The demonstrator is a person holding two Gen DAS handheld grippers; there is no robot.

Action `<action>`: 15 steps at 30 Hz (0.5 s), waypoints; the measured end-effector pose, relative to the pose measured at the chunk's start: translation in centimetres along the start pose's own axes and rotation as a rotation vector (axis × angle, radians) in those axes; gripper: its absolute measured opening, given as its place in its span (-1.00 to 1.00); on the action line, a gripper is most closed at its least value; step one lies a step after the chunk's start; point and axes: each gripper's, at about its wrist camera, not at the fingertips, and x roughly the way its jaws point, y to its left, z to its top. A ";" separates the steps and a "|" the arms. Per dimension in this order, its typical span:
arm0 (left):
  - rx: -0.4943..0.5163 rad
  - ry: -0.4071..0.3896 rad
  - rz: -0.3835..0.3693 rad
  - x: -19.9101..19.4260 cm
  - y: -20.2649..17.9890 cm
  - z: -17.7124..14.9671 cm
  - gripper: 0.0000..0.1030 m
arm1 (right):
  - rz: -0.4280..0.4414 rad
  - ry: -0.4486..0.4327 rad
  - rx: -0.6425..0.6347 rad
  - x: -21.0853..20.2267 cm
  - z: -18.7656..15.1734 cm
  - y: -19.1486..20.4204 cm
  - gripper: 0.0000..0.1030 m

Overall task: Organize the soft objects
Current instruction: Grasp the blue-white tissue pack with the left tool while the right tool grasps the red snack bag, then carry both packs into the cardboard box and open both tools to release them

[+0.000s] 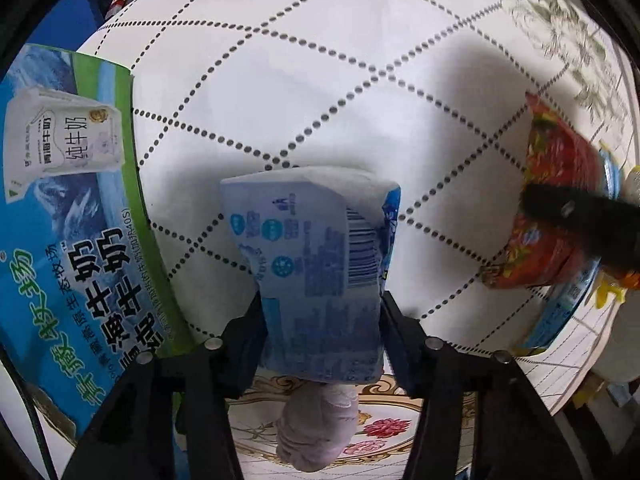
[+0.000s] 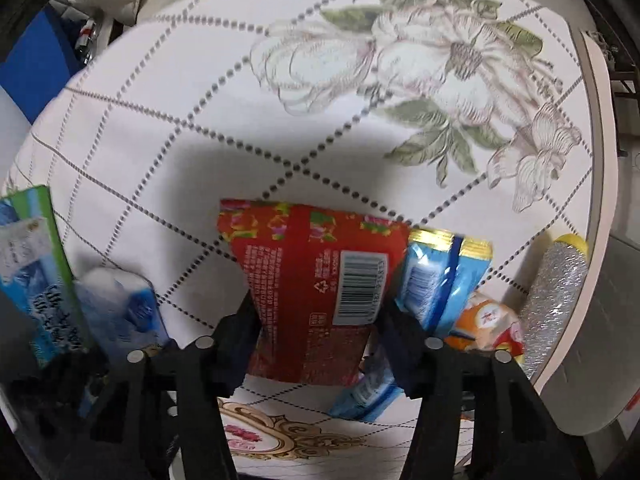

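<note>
**Both packs gripped, mid-carry over the table**

Looks like the carry step. Left gripper (image 1: 320, 312) clamped on a blue tissue pack (image 1: 316, 264), jaws pressed into both its sides, held above the quilted tablecloth (image 1: 320, 80) just right of the milk carton box (image 1: 68, 216). Right gripper (image 2: 316, 316) squeezing a red snack bag (image 2: 312, 276) the same way, with a blue-and-gold packet (image 2: 440, 276), an orange packet (image 2: 484, 324) and a glittery roll (image 2: 556, 300) just to its right. Probably next: pick a drop spot, maybe the box, then lower gently and release. No telling the actual destination though.
</note>
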 end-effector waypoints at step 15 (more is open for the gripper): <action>0.047 -0.369 -0.131 -18.1 6.3 -6.9 -0.30 | 0.111 -0.315 -0.084 -13.0 -10.4 5.7 -0.10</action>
